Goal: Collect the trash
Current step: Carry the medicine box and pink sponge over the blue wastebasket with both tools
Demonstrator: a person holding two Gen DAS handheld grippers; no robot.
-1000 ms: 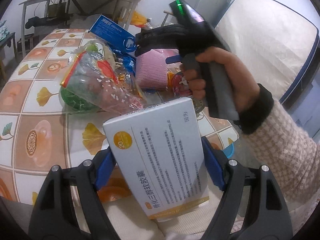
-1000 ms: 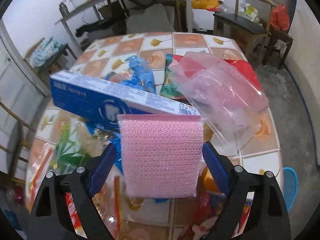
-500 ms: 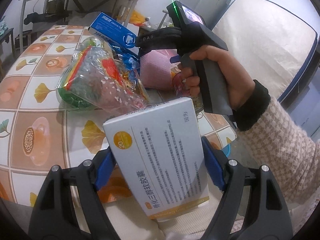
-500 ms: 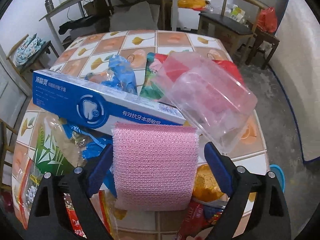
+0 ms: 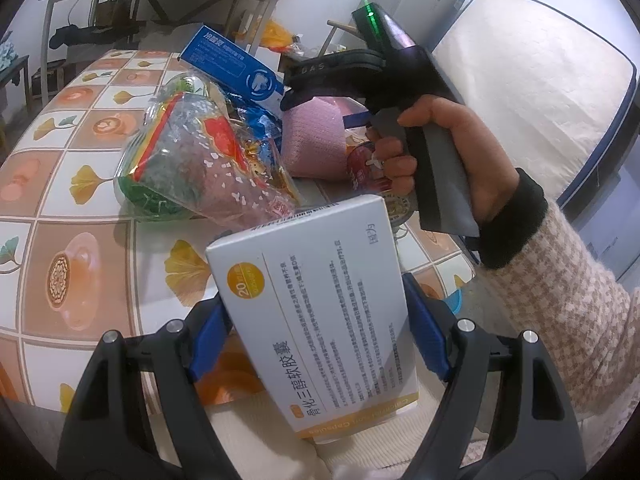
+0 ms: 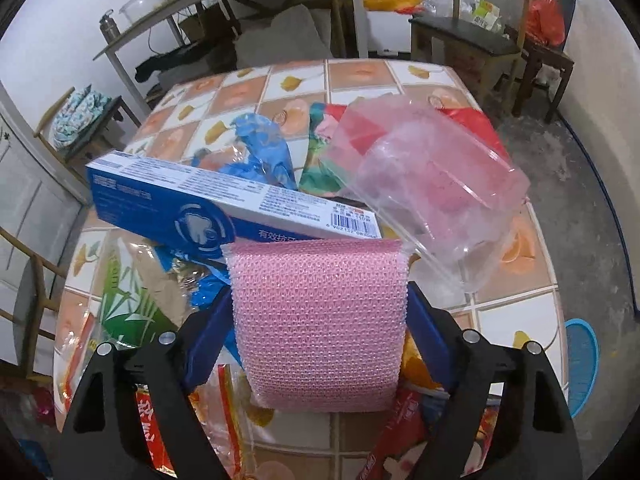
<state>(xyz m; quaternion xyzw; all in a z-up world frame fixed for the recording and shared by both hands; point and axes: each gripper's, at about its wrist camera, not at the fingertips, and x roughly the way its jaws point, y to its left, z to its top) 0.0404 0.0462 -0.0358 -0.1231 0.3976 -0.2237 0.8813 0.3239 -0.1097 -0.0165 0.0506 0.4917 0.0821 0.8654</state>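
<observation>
My left gripper (image 5: 316,332) is shut on a white medicine box (image 5: 320,280) with a yellow disc and printed text, held tilted above the table's near edge. My right gripper (image 6: 320,320) has a pink bubble-wrap pad (image 6: 320,312) between its blue pads, and its jaws are closing, the pads touching both sides of the pad. In the left wrist view a hand (image 5: 452,148) holds that right gripper over the trash pile, with the pink pad (image 5: 316,140) in its fingers.
On the tiled tablecloth (image 5: 60,200) lie a blue toothpaste box (image 6: 192,208), a clear plastic container (image 6: 432,200), a blue wrapper (image 6: 260,148) and several snack bags (image 5: 192,168). A blue basket (image 6: 580,364) stands on the floor at right. Wooden chairs (image 6: 480,40) stand behind.
The right gripper's pads have come in against the pink pad's sides, where gaps showed before. The left gripper keeps the white box still.
</observation>
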